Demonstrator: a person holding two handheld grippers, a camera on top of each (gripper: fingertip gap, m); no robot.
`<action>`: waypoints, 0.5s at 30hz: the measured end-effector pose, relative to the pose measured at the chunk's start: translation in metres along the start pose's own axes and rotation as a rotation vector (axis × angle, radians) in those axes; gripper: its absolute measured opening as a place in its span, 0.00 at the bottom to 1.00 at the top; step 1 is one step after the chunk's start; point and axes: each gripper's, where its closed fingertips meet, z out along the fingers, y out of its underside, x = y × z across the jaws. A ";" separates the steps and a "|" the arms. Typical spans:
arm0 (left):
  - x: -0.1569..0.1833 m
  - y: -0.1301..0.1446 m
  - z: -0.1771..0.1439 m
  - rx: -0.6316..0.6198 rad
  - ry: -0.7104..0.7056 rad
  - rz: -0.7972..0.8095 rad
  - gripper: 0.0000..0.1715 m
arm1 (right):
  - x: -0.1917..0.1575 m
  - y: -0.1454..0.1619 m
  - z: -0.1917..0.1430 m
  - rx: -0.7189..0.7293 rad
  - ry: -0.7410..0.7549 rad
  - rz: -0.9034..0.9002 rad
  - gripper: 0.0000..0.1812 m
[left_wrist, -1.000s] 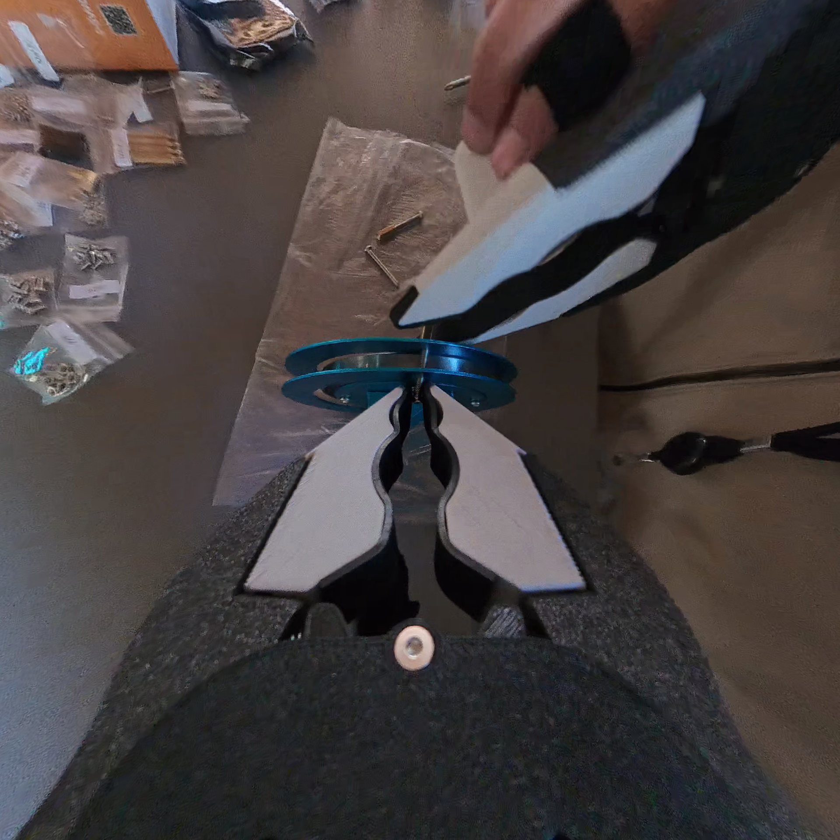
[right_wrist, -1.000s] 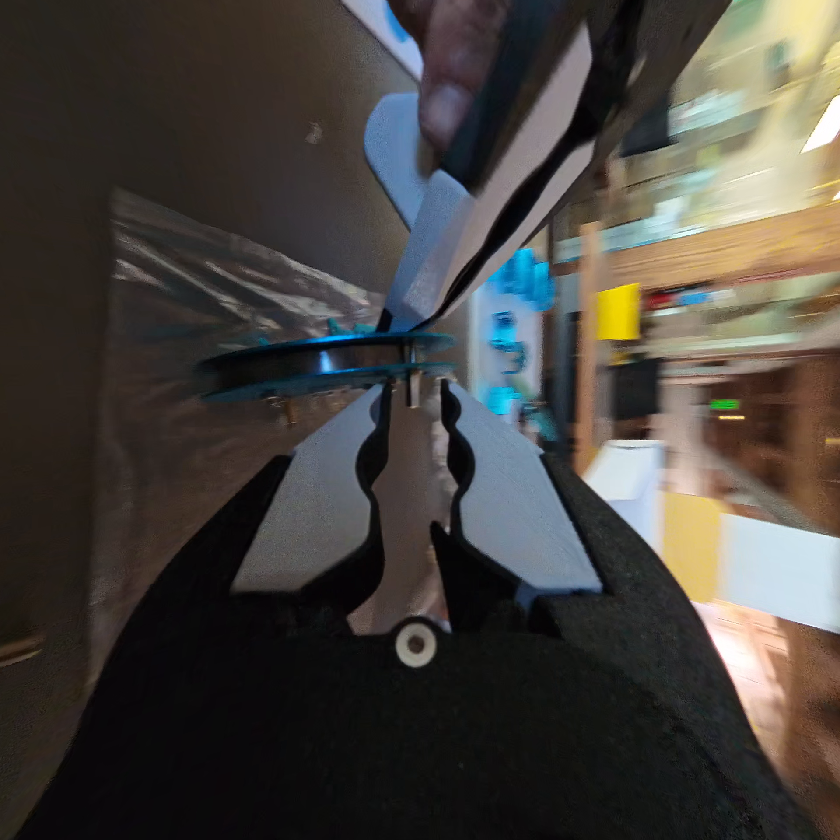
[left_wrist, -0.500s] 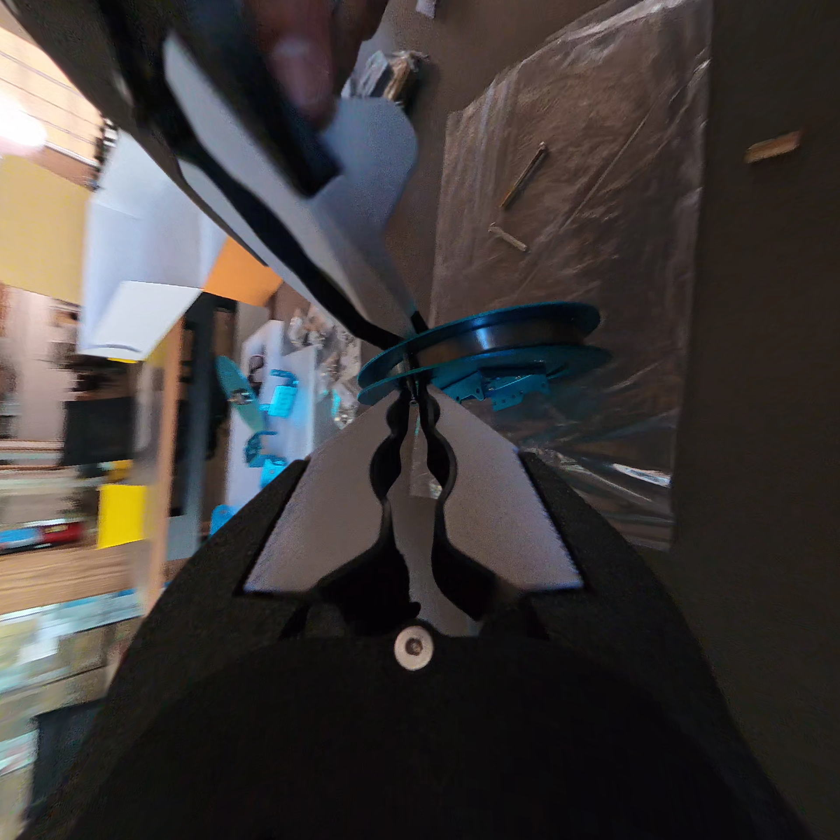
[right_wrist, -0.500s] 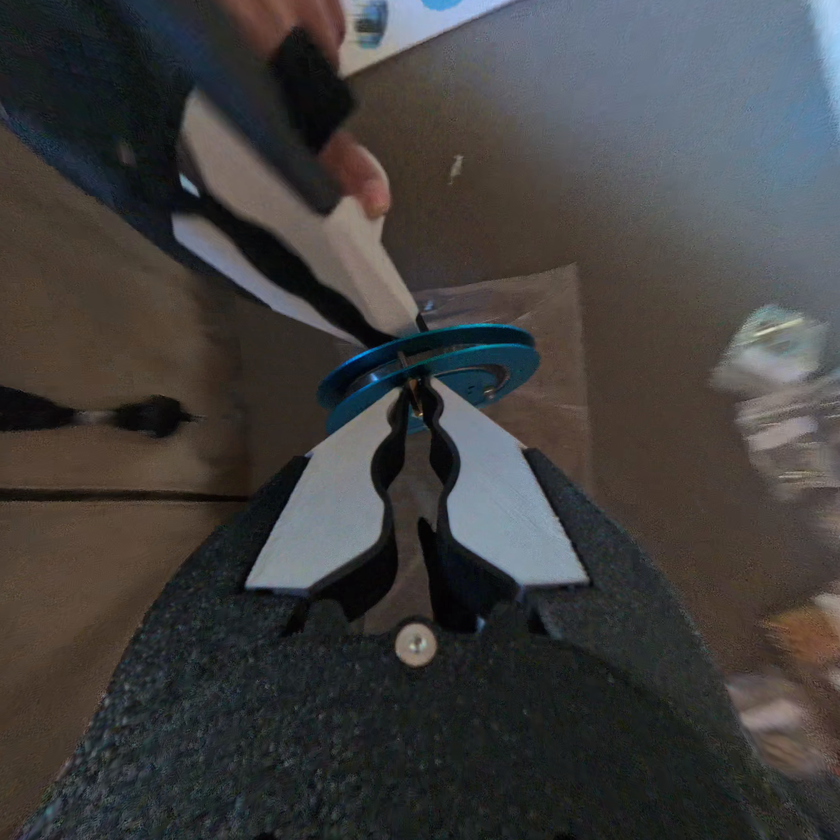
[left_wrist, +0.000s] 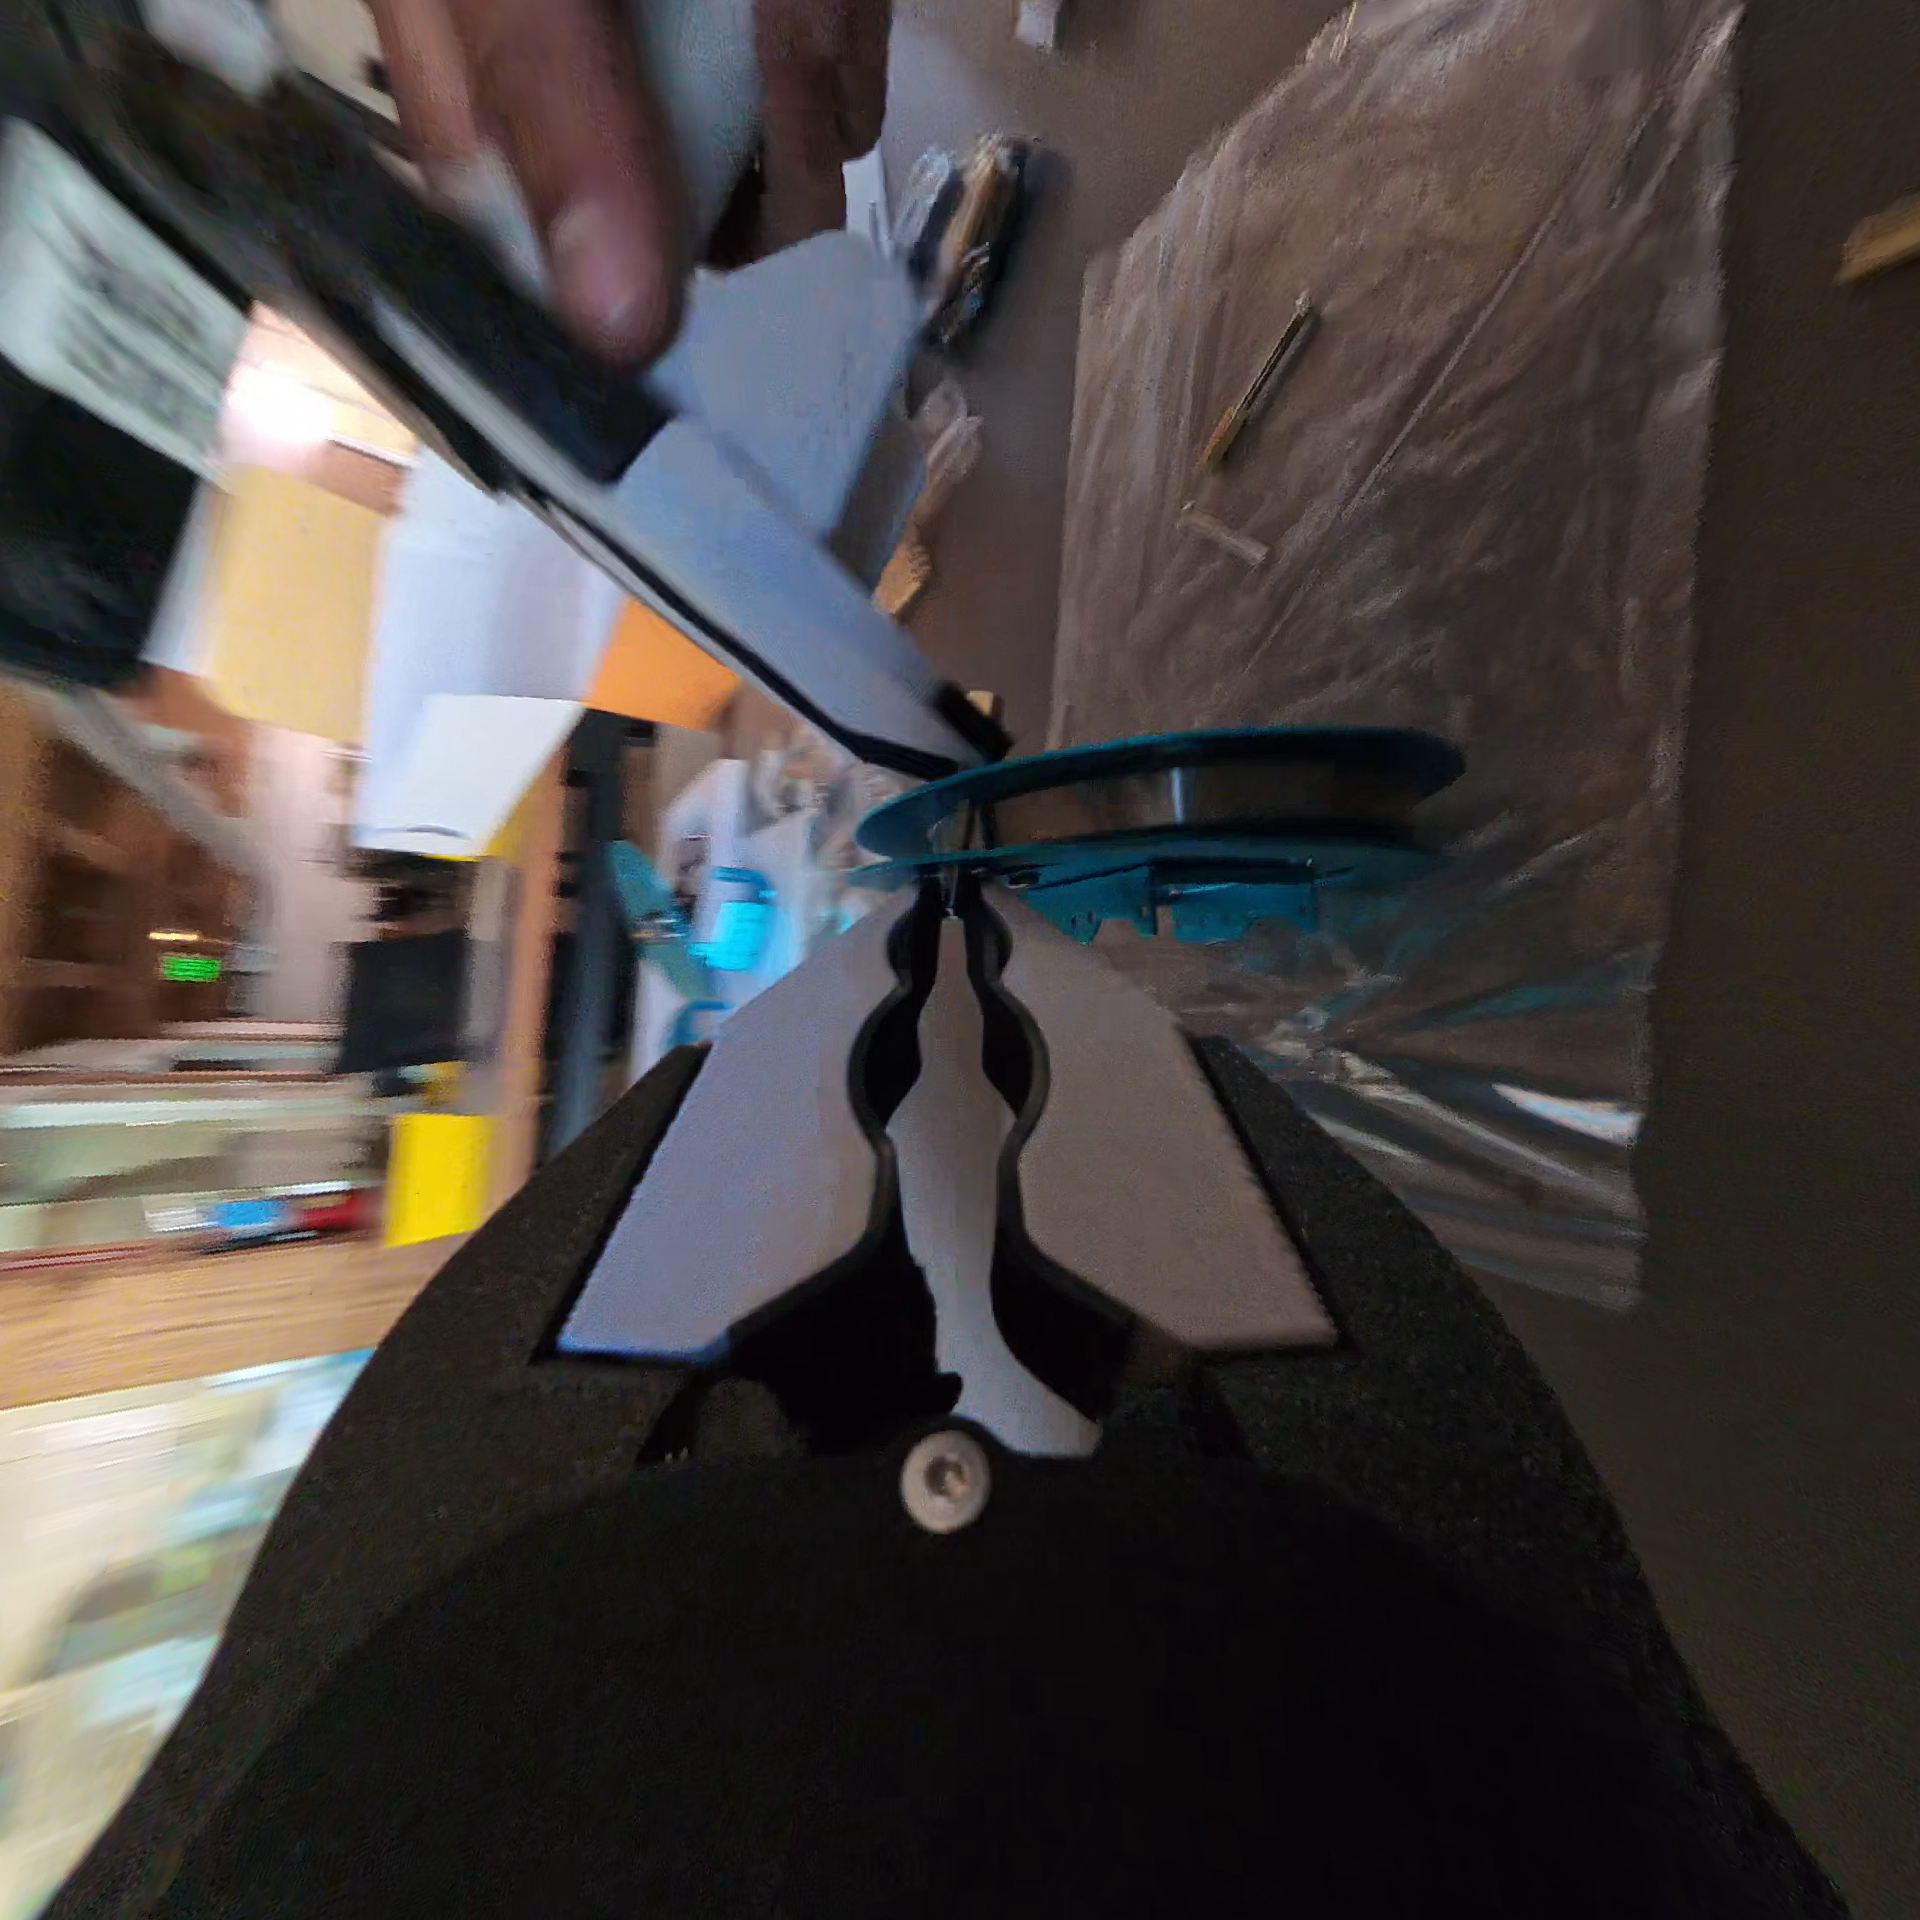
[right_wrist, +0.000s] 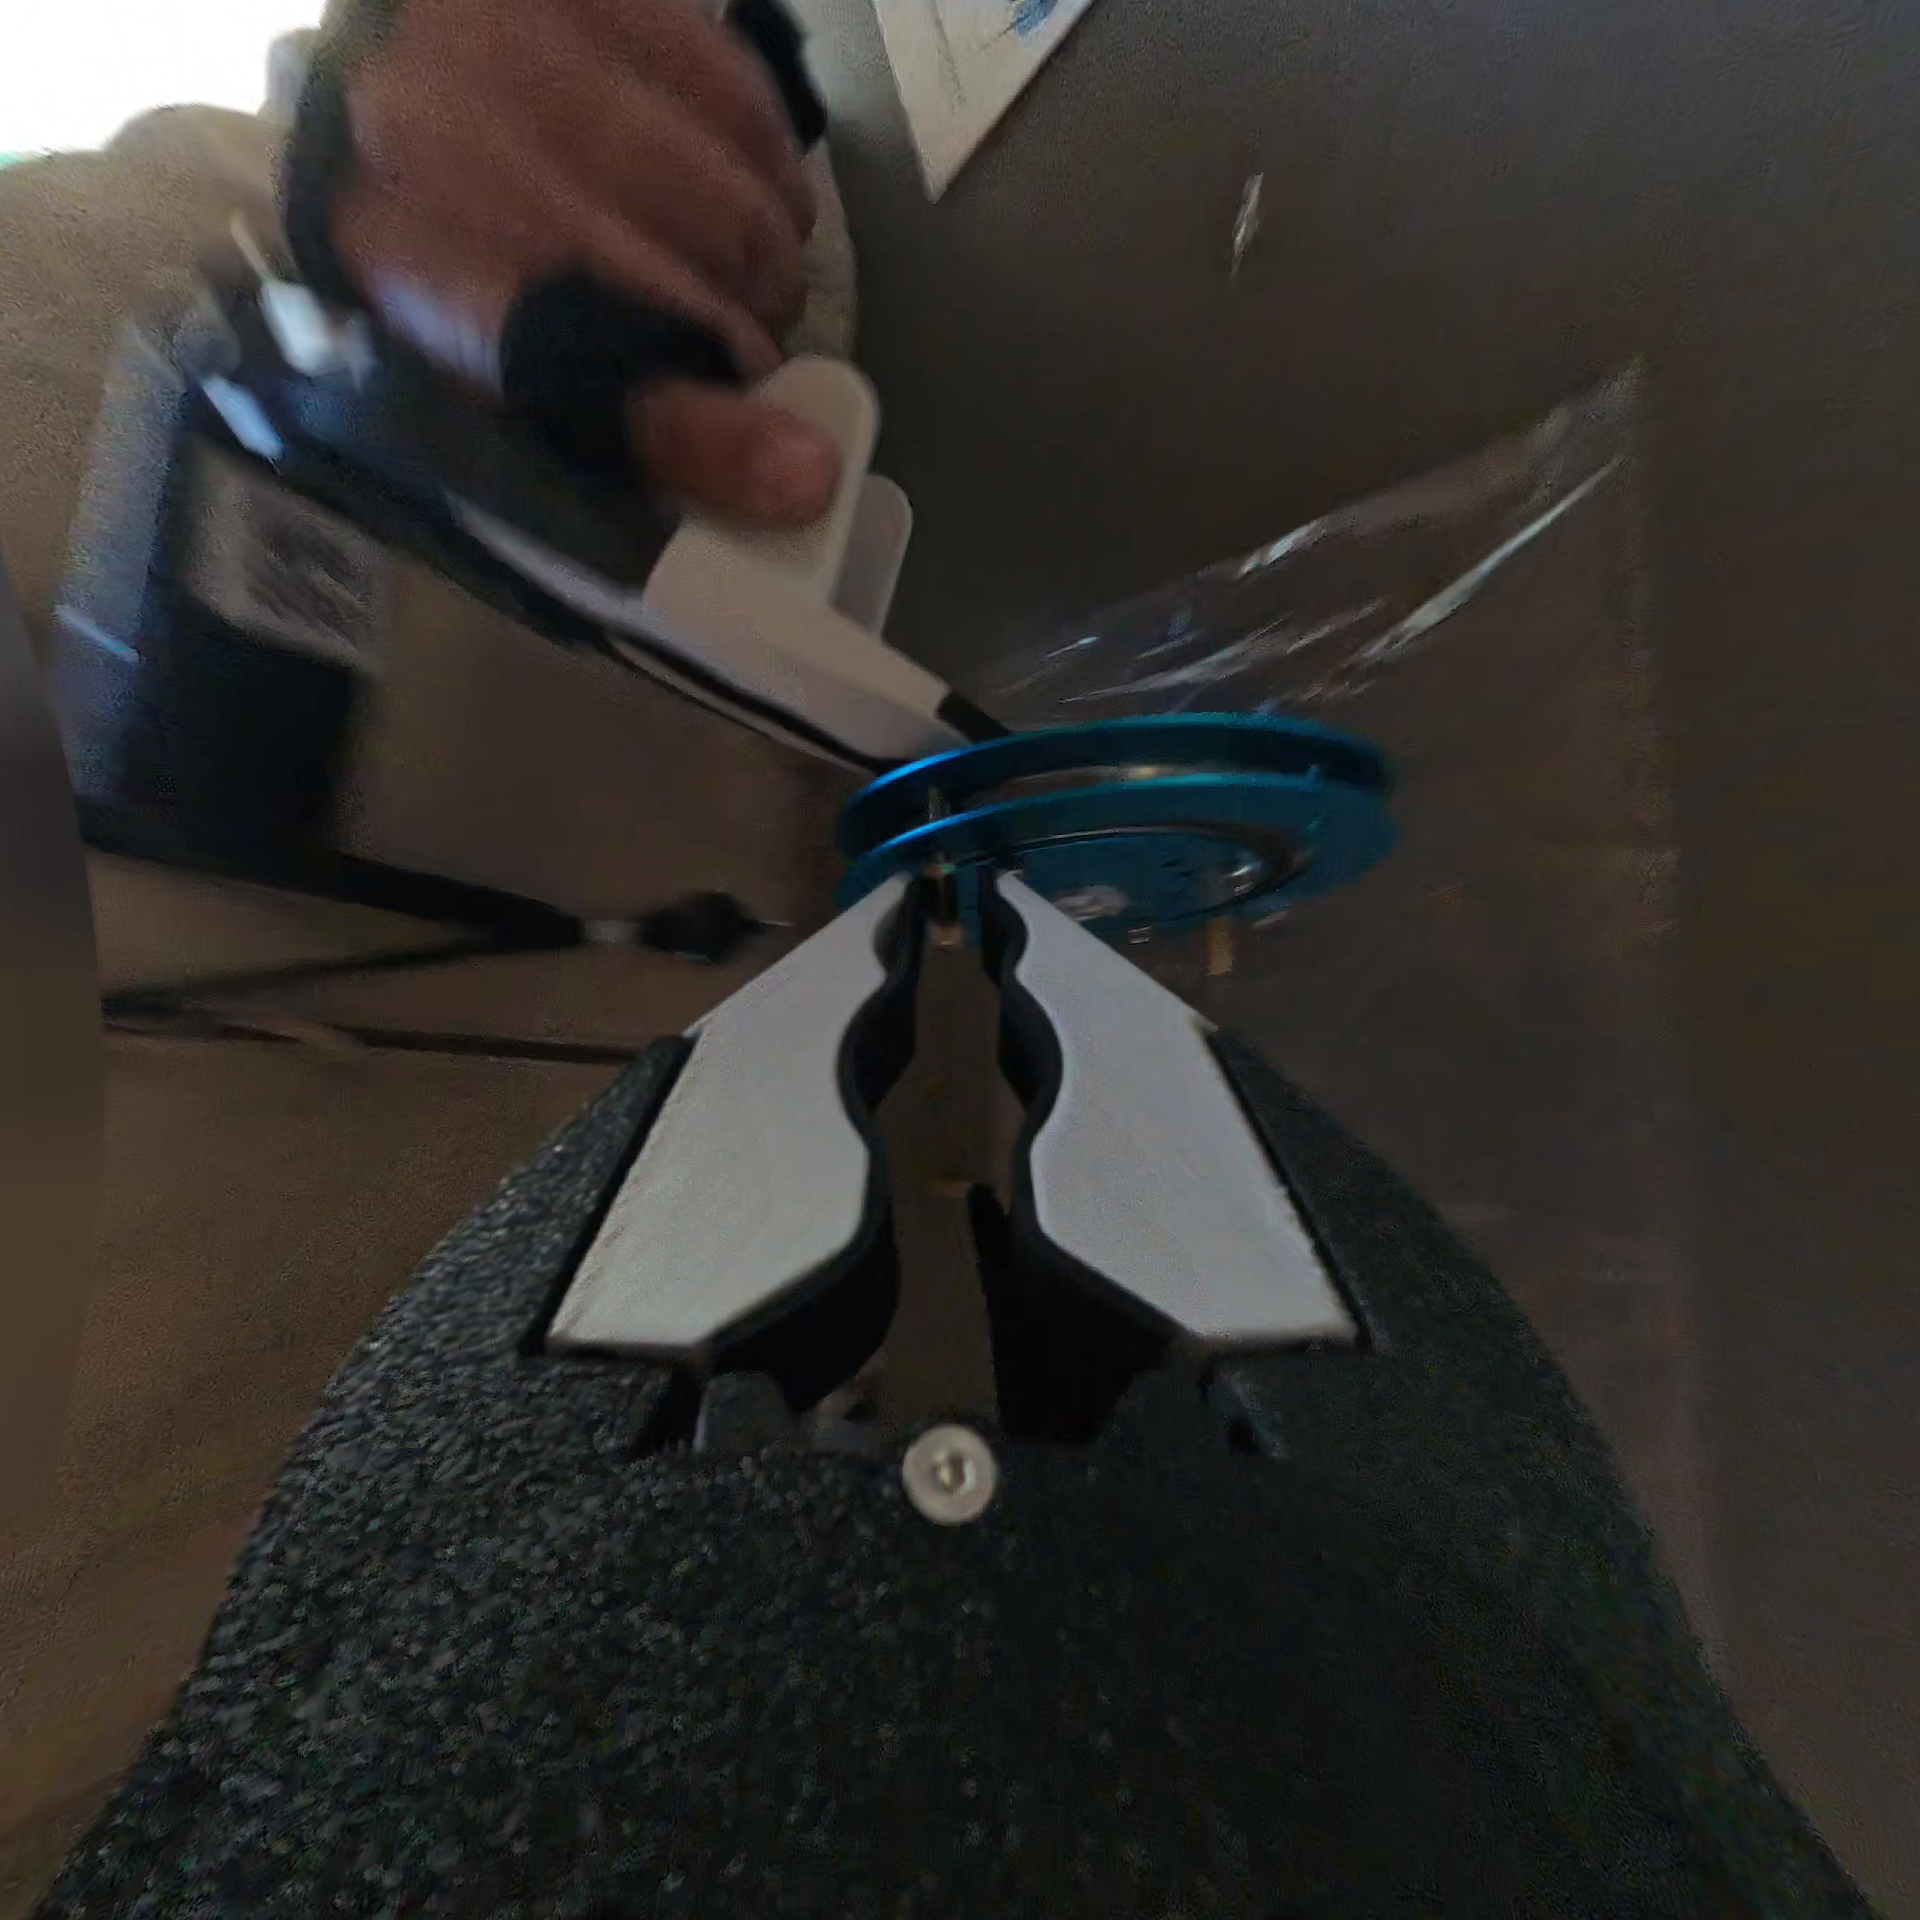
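Note:
A blue double-disc assembly (left_wrist: 1195, 774) with a metal ring between its discs is held in the air, over a clear plastic sheet (left_wrist: 1403, 436). My left gripper (left_wrist: 951, 906) is shut on a thin pin at the assembly's rim. My right gripper (right_wrist: 945, 906) is shut on a small brass post (right_wrist: 943, 914) under the rim of the same assembly (right_wrist: 1143, 821). Each gripper also shows in the other's view, coming in from the upper left with its tips at the top disc: the right one (left_wrist: 961, 732) and the left one (right_wrist: 961, 717). A hand (right_wrist: 582, 208) grips the left gripper.
Two loose metal pins (left_wrist: 1257, 374) (left_wrist: 1226, 535) lie on the plastic sheet on the brown table (right_wrist: 1558, 260). Small bags of hardware (left_wrist: 966, 239) lie beyond the sheet. A white paper (right_wrist: 977, 73) lies at the table's far side. A person's beige clothing (right_wrist: 260, 1143) is at the left. The grippers are tip to tip, or close to it.
Both grippers have rolled about a quarter turn together while staying shut on the blue assembly, so the table now stands on edge in the left view. The assembly stays between their tips.

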 end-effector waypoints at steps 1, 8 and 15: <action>0.001 0.001 0.000 0.011 0.071 -0.079 0.02 | 0.002 -0.001 0.000 0.006 0.131 -0.147 0.06; 0.009 -0.002 -0.005 0.069 0.558 -0.567 0.01 | 0.017 -0.008 -0.010 -0.020 1.111 -0.869 0.14; 0.008 -0.006 -0.003 0.115 0.716 -0.738 0.01 | 0.021 -0.010 -0.009 -0.106 1.524 -1.196 0.09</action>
